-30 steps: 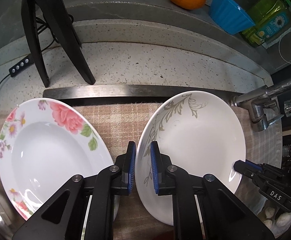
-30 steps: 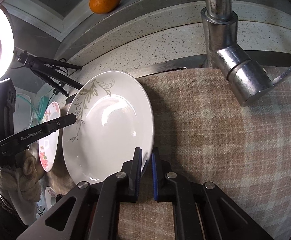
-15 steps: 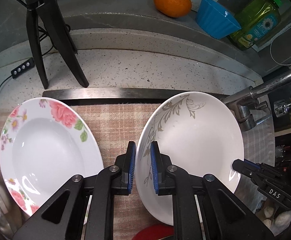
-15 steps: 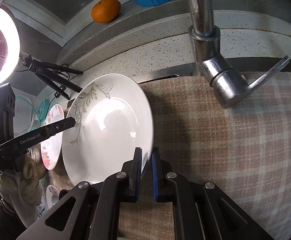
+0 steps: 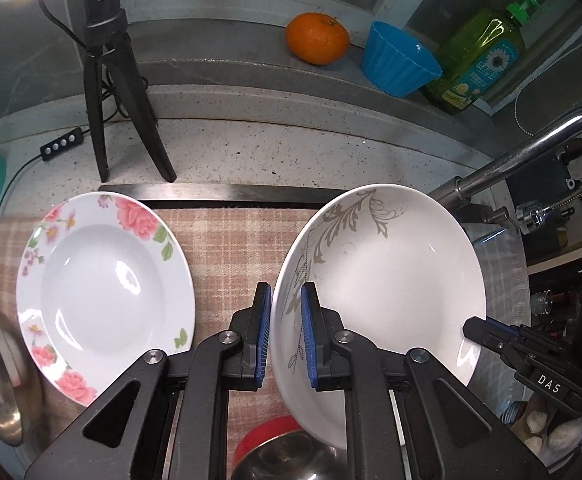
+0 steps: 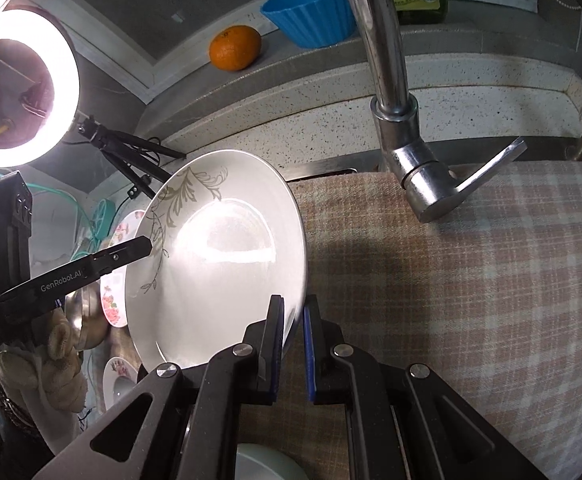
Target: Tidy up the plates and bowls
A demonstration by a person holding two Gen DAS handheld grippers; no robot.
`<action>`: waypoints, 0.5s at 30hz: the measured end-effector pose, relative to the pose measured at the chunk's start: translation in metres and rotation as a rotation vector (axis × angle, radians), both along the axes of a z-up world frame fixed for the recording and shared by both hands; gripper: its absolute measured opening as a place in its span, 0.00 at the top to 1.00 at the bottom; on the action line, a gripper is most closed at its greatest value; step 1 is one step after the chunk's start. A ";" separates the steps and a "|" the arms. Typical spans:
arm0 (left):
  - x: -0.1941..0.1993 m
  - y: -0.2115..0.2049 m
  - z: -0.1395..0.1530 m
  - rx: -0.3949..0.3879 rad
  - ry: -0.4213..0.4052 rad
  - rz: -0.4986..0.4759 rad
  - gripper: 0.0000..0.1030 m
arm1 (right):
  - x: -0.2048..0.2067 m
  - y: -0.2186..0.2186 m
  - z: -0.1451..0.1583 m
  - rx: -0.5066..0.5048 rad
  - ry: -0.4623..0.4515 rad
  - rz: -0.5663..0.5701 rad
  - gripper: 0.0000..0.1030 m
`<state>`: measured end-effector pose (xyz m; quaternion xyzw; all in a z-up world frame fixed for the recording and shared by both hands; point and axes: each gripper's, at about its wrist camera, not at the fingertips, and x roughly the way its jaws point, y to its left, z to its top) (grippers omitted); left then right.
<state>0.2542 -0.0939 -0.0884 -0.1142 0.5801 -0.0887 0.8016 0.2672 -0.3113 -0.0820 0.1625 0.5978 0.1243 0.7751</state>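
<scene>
Both grippers clamped on leaf plate [image 5: 383, 276]: left gripper [image 5: 286, 334] on left rim, right gripper [image 6: 293, 342] on right rim. Thin edge grips; uneven pull could slip plate, knock tap [image 6: 415, 168] upper right, or drop onto rose plate [image 5: 103, 292].

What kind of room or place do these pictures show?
Most likely a home kitchen, at the sink: a chrome tap stands over a speckled stone counter, and a green bottle of dish soap sits on the ledge behind.

Leaf-patterned plate [image 6: 219, 264] between 2 claws
</scene>
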 end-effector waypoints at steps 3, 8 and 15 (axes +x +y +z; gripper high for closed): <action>-0.009 0.001 0.009 0.002 -0.016 0.008 0.87 | -0.007 0.001 0.010 -0.001 -0.015 0.006 0.92; -0.028 0.008 0.019 0.000 -0.035 0.029 0.87 | -0.020 0.007 0.025 0.002 -0.038 0.021 0.92; -0.060 0.022 0.031 -0.004 -0.060 0.072 0.87 | -0.039 0.020 0.040 0.002 -0.061 0.056 0.92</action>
